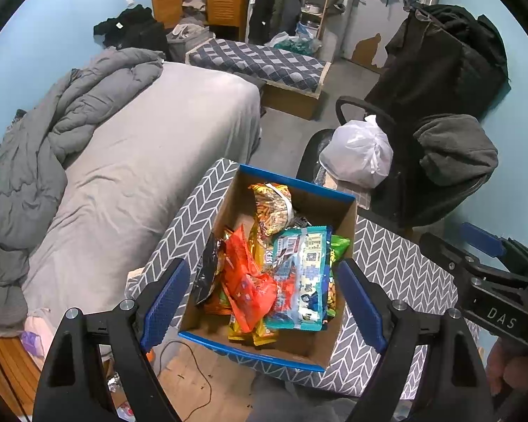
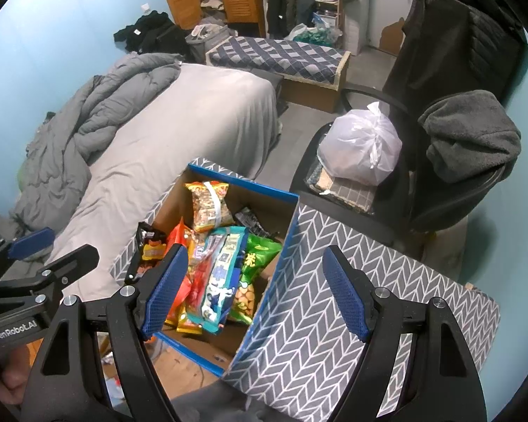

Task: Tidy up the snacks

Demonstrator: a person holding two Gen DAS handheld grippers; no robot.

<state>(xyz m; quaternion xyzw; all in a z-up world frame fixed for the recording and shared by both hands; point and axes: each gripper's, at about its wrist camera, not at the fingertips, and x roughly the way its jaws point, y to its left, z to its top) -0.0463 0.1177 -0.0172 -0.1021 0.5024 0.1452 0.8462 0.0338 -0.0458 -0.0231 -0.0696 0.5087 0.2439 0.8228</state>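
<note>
An open box with a blue rim and grey chevron sides holds several snack packets: an orange one, a light-blue one, a green one, and a tall yellow bag leaning at the back. My left gripper hovers open above the packets, with nothing between its blue pads. My right gripper is also open and empty, over the right wall of the box and the chevron flap. The light-blue packet and the green packet lie below it. Each gripper shows at the edge of the other's view.
A bed with a rumpled grey duvet lies left of the box. A black office chair at the right carries a tied white plastic bag and dark clothing. A low mattress and a wardrobe stand at the back. A cable trails across the wooden floor.
</note>
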